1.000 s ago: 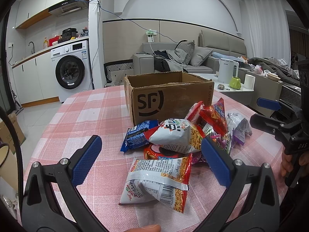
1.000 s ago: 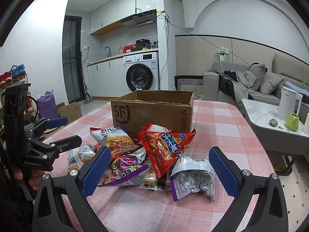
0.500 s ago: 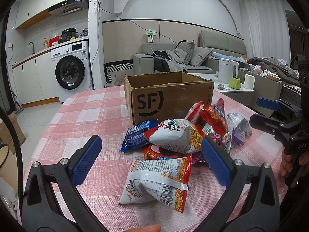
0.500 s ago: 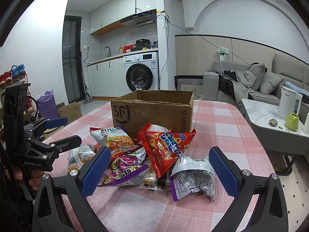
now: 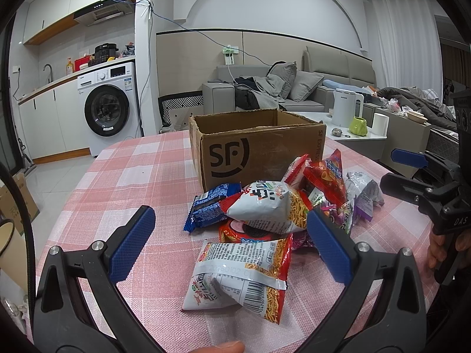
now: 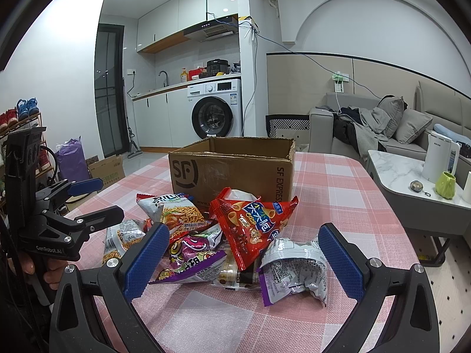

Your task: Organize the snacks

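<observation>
Snacks (image 5: 265,223) lie heaped mid-surface (image 5: 141,173), just before the open box (image 5: 253,144), none yet inside. We hold both grippers spread and empty: the left gripper (image 5: 229,247) over the nearest noodle bag (image 5: 244,276), the right gripper (image 6: 241,259) over the purple bag (image 6: 294,267). Puffed, slick bags could squirt from closing pads, or one lift could drag overlapping neighbours. Only our left view shows the blue pack (image 5: 210,206); only our right shows the red chips' (image 6: 253,223) front.
</observation>
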The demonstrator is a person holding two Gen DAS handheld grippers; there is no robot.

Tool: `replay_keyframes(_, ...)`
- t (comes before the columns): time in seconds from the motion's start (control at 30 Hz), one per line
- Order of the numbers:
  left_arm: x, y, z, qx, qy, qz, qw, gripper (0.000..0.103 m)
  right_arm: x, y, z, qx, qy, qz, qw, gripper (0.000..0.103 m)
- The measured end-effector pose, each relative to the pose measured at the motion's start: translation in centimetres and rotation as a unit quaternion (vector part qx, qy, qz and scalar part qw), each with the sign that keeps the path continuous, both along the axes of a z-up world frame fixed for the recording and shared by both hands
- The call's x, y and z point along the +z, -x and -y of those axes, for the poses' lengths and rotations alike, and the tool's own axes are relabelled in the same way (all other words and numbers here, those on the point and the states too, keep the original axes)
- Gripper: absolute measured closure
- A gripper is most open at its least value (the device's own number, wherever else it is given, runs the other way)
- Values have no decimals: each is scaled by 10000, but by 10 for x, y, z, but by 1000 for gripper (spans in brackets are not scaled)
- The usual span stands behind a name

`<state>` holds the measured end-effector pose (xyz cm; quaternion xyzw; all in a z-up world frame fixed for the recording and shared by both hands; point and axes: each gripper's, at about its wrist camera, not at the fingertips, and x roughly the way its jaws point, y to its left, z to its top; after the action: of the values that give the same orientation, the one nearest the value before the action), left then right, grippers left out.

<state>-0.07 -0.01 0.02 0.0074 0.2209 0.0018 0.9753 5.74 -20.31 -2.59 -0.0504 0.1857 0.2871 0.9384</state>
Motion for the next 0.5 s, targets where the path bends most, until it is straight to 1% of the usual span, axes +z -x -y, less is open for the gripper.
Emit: replay_keyframes(0.5, 2, -1, -4, 1, 13, -14, 10000, 0, 0, -1, 0, 0, -2, -9, 10000, 0)
